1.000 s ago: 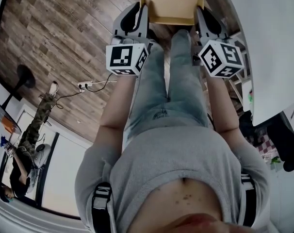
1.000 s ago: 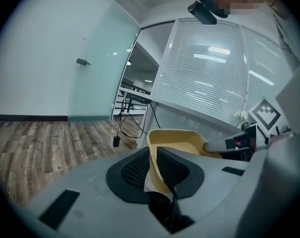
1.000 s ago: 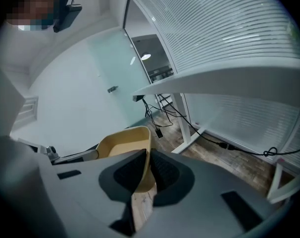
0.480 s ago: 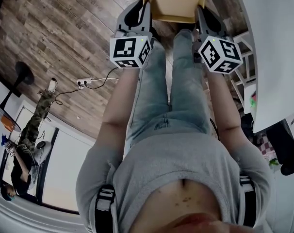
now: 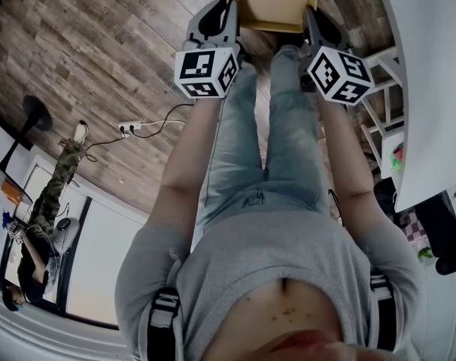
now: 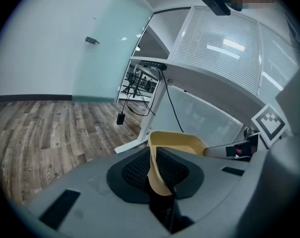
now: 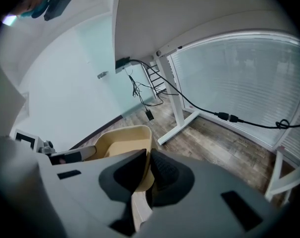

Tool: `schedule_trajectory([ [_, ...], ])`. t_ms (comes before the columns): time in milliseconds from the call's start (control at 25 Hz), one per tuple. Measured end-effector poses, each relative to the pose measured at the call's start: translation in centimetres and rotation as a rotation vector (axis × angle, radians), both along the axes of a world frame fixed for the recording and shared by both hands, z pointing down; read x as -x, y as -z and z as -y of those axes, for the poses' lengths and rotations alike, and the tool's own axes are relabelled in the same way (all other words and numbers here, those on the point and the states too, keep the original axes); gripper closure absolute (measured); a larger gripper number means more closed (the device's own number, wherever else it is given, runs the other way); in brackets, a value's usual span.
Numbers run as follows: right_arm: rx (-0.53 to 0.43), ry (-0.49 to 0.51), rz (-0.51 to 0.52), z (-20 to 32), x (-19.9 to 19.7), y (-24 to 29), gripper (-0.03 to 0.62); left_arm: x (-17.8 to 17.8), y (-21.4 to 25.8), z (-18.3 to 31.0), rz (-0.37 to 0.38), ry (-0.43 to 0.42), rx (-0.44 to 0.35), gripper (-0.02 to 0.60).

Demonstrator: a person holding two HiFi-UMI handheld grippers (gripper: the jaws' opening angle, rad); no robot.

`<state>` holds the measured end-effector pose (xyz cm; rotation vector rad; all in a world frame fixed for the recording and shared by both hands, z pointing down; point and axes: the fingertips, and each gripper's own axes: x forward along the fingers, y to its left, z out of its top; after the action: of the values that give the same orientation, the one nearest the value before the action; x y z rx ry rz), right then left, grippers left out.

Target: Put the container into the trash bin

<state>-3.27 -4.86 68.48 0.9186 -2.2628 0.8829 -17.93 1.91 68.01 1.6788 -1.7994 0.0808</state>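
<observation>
**A:** Where was the container (image 5: 272,4)?

**B:** At the top middle of the head view. It was a shallow tan tub, held out over the wood floor (image 5: 100,43).

**A:** And your tools?

**B:** Both were clamped on it. The left gripper (image 6: 154,168) pinched the tub's left wall between its dark ribbed pads. The right gripper (image 7: 146,175) pinched the opposite wall the same way.

**A:** What had just changed?

**B:** Compared with a second before, the tub and both marker cubes sat nearer the frame's top edge. They were further from the head camera, so I read that as the pair sinking together toward the floor, level and steady.

**A:** What did that mean for the job?

**B:** I judged it a lowering carry, not a drop yet. No trash bin showed in any view, so I had nothing to aim at. Letting go there would have put the tub on bare floor.
</observation>
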Motion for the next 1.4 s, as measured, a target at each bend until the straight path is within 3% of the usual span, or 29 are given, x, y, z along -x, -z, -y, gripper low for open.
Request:
schedule_trajectory([
  [560,0.008,-0.025,-0.058,-0.2,-1.7,-6.4,0.511,-1.7,-6.7,-0.3,-0.059,0.014,0.034,0.541],
  [1080,0.028,-0.021,-0.101,0.4,-2.6,-12.0,0.511,-2.8,-12.3,0.1,-0.07,0.028,0.096,0.541],
  [1400,0.071,-0.045,-0.119,0.6,-4.5,-16.2,0.511,-4.6,-16.4,0.4,-0.064,-0.01,0.161,0.541],
])
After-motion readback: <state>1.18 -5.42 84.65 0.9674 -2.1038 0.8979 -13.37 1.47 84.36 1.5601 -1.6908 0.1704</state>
